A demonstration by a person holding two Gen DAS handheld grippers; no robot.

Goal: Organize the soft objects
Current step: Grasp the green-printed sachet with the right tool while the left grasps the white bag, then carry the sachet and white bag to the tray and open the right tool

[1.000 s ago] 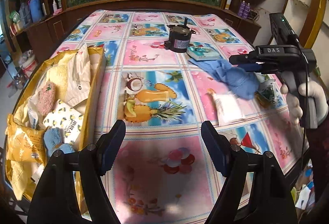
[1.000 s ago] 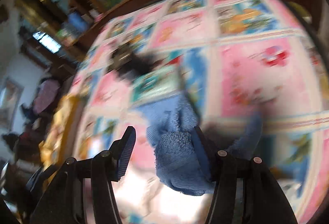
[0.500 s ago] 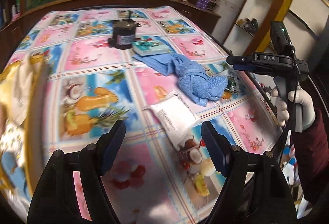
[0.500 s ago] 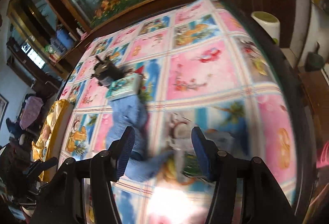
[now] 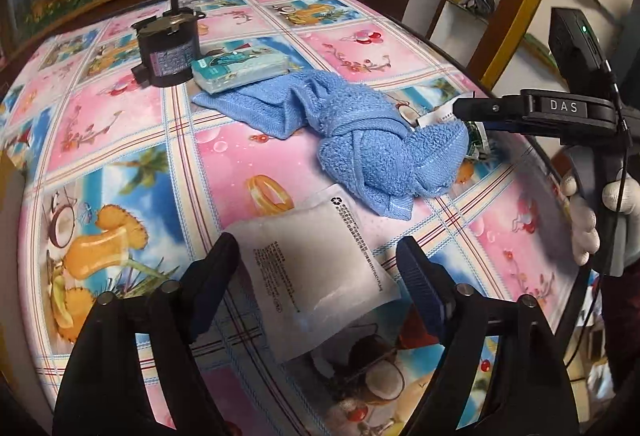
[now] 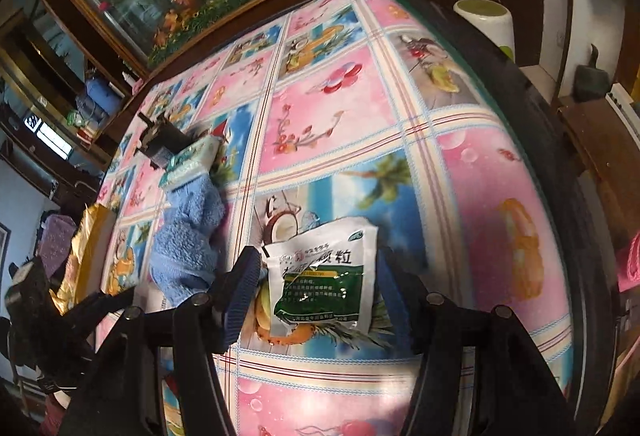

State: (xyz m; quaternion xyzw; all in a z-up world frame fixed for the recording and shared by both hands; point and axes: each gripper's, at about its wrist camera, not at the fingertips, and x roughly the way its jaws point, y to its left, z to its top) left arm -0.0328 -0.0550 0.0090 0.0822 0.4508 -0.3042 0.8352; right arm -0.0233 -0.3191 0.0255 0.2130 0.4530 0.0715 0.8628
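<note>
Both of the 2 fisheye views look forward along their own jaws, down at a slant onto the desk (image 5: pixel 132 116) with its patterned cloth. The left wrist view sits low and close over a white pouch (image 5: pixel 316 272), facing the far wooden wall, with the right gripper (image 5: pixel 472 108) at its right edge. The right wrist view hangs close over a green-and-white sachet (image 6: pixel 324 276), facing the same wall from the desk's right rim. Both share the blue towel (image 5: pixel 372 140), the tissue pack (image 5: pixel 240 68) and the black canister (image 5: pixel 170 48).

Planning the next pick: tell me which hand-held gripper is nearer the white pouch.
Left. The left hand-held gripper straddles the white pouch; the right hand-held gripper hangs past the blue towel.
</note>
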